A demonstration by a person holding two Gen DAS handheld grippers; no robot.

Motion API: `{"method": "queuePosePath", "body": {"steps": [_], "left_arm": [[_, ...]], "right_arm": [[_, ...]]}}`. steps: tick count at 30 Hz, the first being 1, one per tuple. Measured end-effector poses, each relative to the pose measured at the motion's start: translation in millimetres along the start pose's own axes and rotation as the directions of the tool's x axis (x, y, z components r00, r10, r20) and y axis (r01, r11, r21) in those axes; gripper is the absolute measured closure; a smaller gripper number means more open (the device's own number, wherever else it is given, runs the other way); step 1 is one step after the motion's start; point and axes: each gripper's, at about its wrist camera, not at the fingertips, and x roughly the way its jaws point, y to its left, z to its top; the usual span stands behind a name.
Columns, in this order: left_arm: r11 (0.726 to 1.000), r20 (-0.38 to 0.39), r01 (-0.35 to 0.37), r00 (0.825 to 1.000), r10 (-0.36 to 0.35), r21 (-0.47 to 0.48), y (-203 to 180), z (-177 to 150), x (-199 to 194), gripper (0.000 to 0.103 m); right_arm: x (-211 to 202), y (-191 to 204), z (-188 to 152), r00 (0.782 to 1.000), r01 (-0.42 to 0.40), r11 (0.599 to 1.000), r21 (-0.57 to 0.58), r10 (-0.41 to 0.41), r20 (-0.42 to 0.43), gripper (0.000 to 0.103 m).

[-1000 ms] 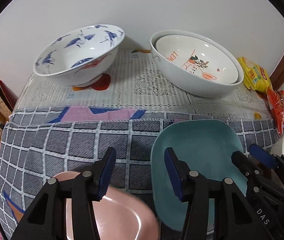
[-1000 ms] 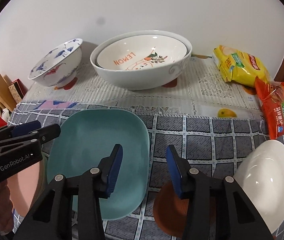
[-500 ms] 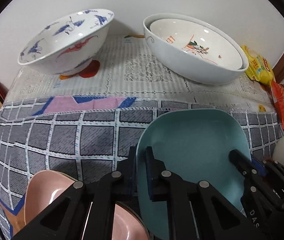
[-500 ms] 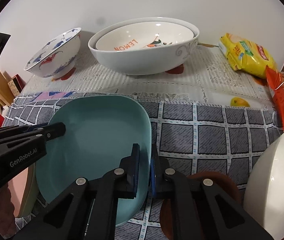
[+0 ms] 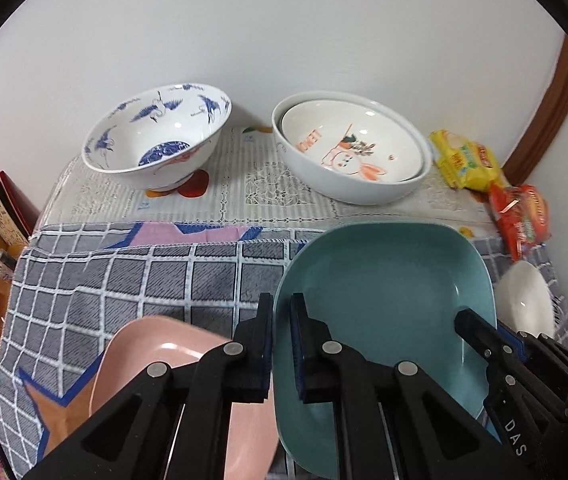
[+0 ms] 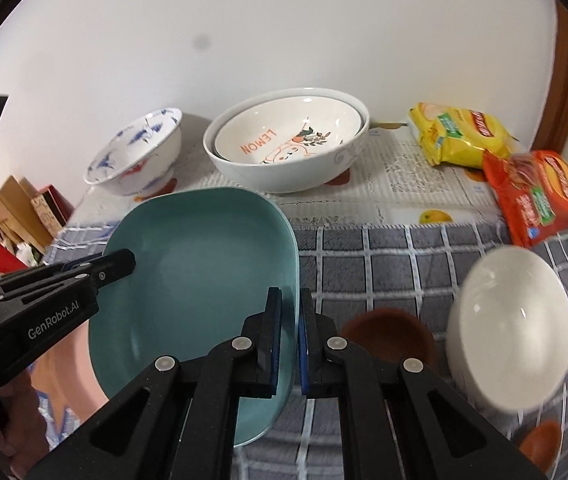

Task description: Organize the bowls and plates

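A plain white wall (image 5: pixel 284 32) stood behind the table (image 6: pixel 424 184), which wore a lace cloth (image 5: pixel 268 184) and grey checked cloth (image 5: pixel 132 280). Brown wooden trim (image 5: pixel 544 112) ran up the right corner.

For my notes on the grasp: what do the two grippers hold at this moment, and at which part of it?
Both hold the teal plate: the left gripper is shut on its left rim, the right gripper on its right rim.

Teal plate (image 5: pixel 388 292) — squarish, tilted, rims clamped.
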Motion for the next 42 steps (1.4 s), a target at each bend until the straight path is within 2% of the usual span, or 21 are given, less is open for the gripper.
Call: {"method": "queuePosePath", "body": {"steps": [8,17,31,42], "left_arm": [[0.999,0.031,0.029,0.999,-0.030,0.019,0,-25,-47,0.094],[0.999,0.059,0.039,0.997,-0.041,0.027,1,-53,-86,0.094],[0.998,0.093,0.039,0.995,-0.043,0.042,-3,-74,-121,0.094],[0.998,0.097,0.046,0.994,-0.050,0.051,-2,-82,-130,0.094]], "right_arm": [[-55,12,-25,0.999,0.015,0.999,0.051,-0.016,0.036,0.098],[-98,24,-56,0.997,0.024,0.997,0.076,-0.029,0.070,0.098],[-135,29,-75,0.994,0.020,0.996,0.085,-0.029,0.107,0.098],[-148,32,-86,0.993,0.018,0.994,0.103,-0.030,0.114,0.098]]}}
